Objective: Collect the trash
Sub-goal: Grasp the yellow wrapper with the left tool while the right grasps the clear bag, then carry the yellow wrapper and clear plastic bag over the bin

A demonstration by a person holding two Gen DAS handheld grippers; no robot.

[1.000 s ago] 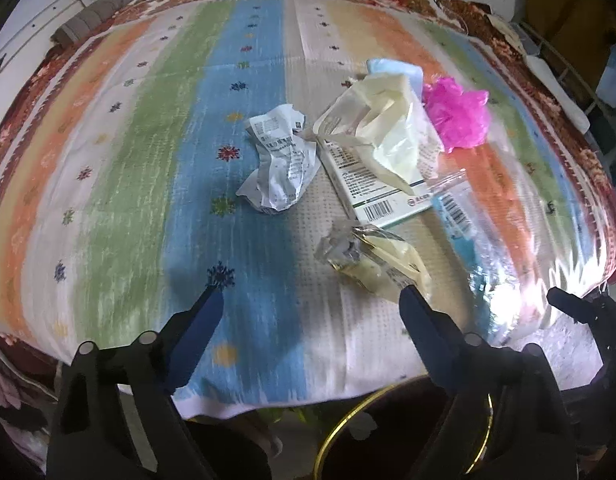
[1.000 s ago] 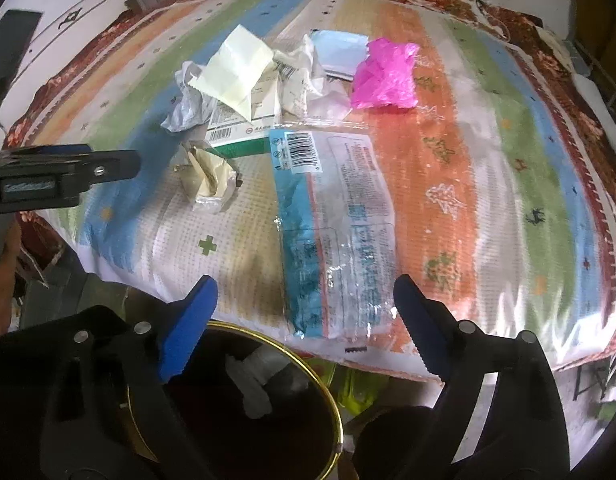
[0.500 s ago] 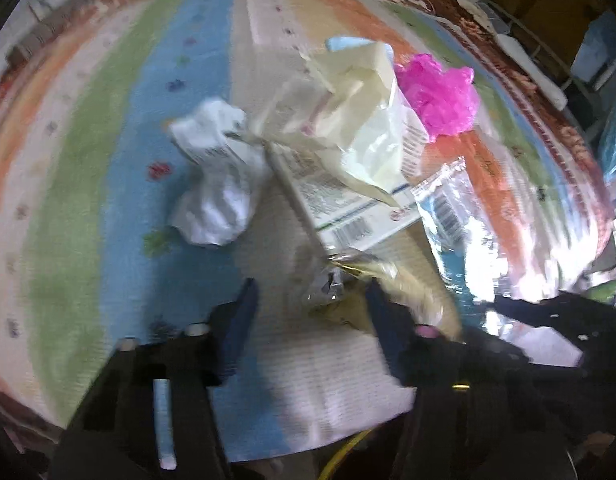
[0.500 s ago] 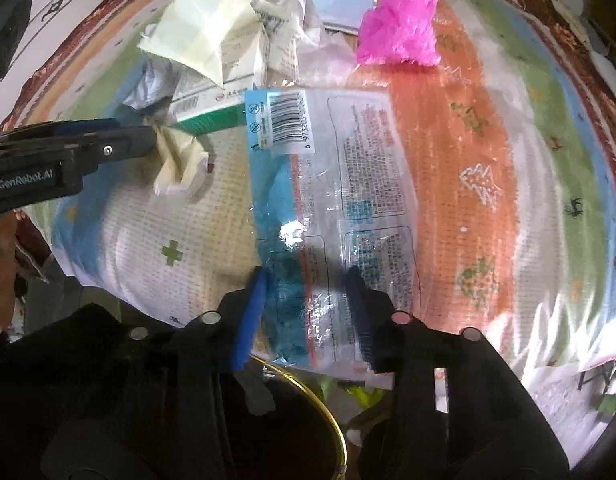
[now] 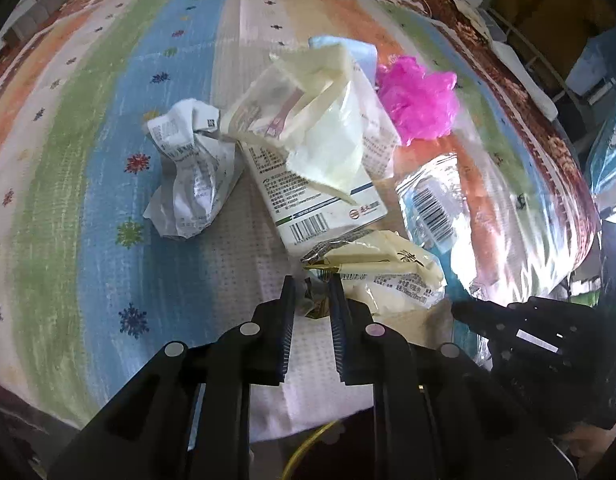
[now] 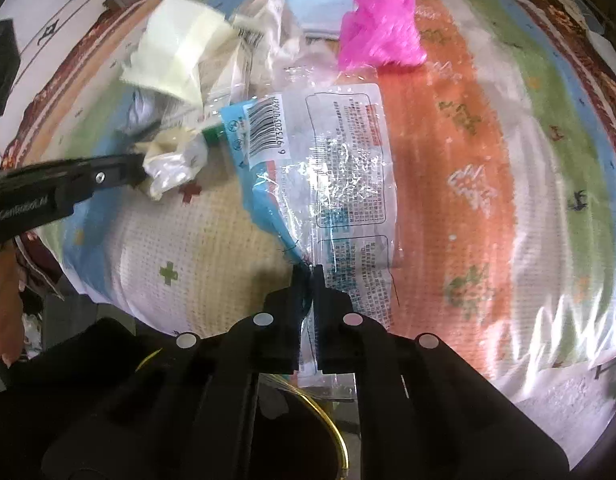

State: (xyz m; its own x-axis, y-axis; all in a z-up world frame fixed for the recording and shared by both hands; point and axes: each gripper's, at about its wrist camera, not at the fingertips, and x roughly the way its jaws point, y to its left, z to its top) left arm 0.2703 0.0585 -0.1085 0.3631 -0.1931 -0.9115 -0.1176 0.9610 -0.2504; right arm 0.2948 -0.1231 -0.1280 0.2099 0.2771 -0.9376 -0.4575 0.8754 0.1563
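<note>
Clear plastic bag (image 6: 328,168) now pinched in right gripper (image 6: 308,276) jaws; cream wrapper (image 5: 384,276) pinched in left gripper (image 5: 310,292) jaws, both just closed.

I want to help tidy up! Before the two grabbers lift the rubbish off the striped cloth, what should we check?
1. Left gripper pinching the yellow wrapper: ok, fingers have just closed on its crumpled end.
2. Right gripper pinching the clear plastic bag: ok, just closed on its near edge.
3. Bag free of other rubbish: cannot tell, its far end reaches the pink bag.
4. Bin below: ok, gold rim shows.
5. Wrapper clear of the carton: cannot tell.
</note>
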